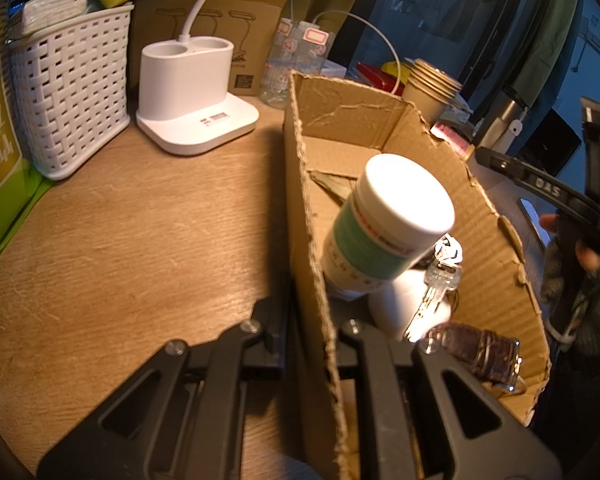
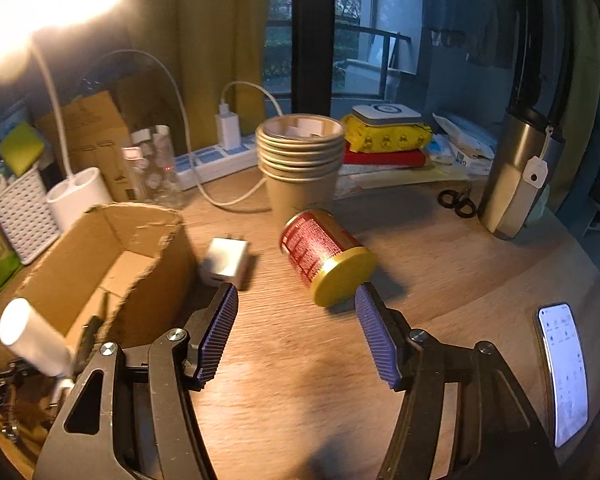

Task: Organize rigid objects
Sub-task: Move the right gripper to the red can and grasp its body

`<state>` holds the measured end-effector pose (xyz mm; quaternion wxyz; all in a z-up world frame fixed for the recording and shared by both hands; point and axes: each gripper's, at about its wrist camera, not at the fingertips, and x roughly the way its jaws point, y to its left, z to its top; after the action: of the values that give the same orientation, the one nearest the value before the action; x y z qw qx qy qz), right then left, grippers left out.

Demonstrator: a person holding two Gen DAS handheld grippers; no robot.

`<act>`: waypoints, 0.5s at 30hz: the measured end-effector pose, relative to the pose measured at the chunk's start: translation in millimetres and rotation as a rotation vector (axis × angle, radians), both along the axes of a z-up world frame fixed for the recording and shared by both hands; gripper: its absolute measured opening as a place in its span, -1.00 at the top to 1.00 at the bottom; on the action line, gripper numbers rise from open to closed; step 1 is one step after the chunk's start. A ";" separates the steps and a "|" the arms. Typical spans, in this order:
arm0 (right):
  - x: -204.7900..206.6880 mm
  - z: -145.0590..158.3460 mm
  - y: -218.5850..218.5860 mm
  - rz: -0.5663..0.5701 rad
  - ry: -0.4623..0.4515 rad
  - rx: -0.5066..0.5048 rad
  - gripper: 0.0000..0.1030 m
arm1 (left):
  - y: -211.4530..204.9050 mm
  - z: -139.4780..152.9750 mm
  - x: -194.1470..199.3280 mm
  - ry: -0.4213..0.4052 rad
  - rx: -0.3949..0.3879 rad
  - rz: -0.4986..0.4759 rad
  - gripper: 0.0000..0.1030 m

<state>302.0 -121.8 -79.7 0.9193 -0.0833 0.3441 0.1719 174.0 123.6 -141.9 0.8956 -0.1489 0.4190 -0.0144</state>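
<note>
Close wrist views, shared cardboard box (image 1: 380, 112)

"DAS" (partial) on black strap (image 1: 540, 184)

- The cardboard box (image 1: 380, 128) wall covers the fingertips of my left hand-held gripper (image 1: 324, 344), so I cannot see where the pads meet it.
- The white bottle (image 1: 392, 216) hides most of a second white container (image 1: 404, 304) beneath it.
- The watch (image 1: 480, 352) near the box's near right corner is partly cut by the wall's torn edge.
- My right hand-held gripper (image 2: 296, 316) view is motion-blurred: the print on the red can (image 2: 320, 252) is unreadable.
- The phone (image 2: 564, 372) screen is too small to read.
- The lamp head is lost in glare at the far left.
</note>
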 end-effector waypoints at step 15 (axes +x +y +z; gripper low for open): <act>47.2 -14.2 -17.0 -0.021 0.031 0.001 -0.33 | 0.1 0.0 0.0 0.000 -0.001 0.000 0.79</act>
<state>349.2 -138.9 -93.9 0.9156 -0.0767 0.3593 0.1637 174.0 123.7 -141.9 0.8955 -0.1493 0.4190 -0.0146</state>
